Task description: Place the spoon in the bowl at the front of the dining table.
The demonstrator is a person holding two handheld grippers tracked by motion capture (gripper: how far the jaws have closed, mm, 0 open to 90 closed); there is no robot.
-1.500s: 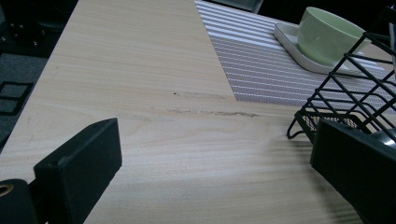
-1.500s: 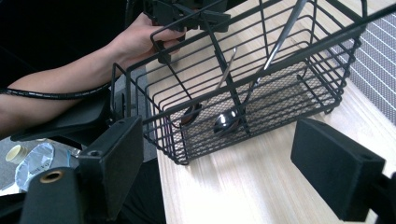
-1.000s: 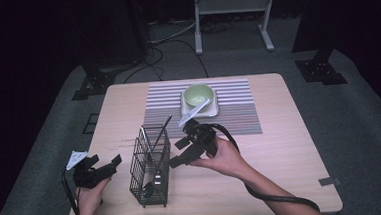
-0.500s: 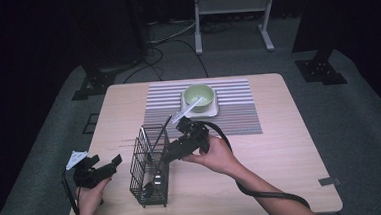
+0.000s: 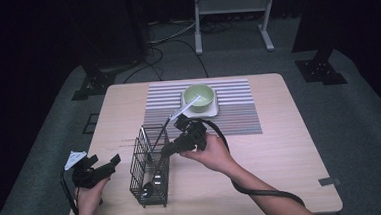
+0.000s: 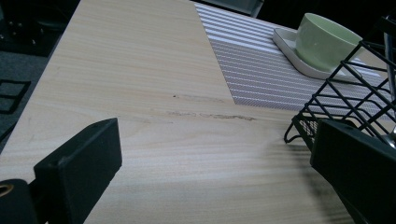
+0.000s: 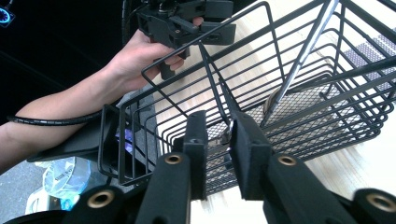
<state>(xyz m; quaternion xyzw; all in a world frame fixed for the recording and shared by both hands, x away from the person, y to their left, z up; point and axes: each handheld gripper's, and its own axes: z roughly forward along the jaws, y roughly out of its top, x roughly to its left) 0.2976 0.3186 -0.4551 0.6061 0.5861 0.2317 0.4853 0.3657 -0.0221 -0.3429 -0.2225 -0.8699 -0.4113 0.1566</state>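
Right gripper [image 7: 217, 140] closes over black wire cutlery basket [image 5: 149, 165] at the table's near left.

Its jaws have just narrowed around a thin dark handle; contact unclear. Left gripper [image 5: 99, 168], jaws spread wide, holds nothing.

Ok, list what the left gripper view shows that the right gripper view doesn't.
Left gripper view, not the right: the green bowl on its white square plate. Right gripper view, not the left: the person's left hand and a metal utensil handle leaning inside the black wire basket. Both: that basket, the striped placemat and the wooden table.
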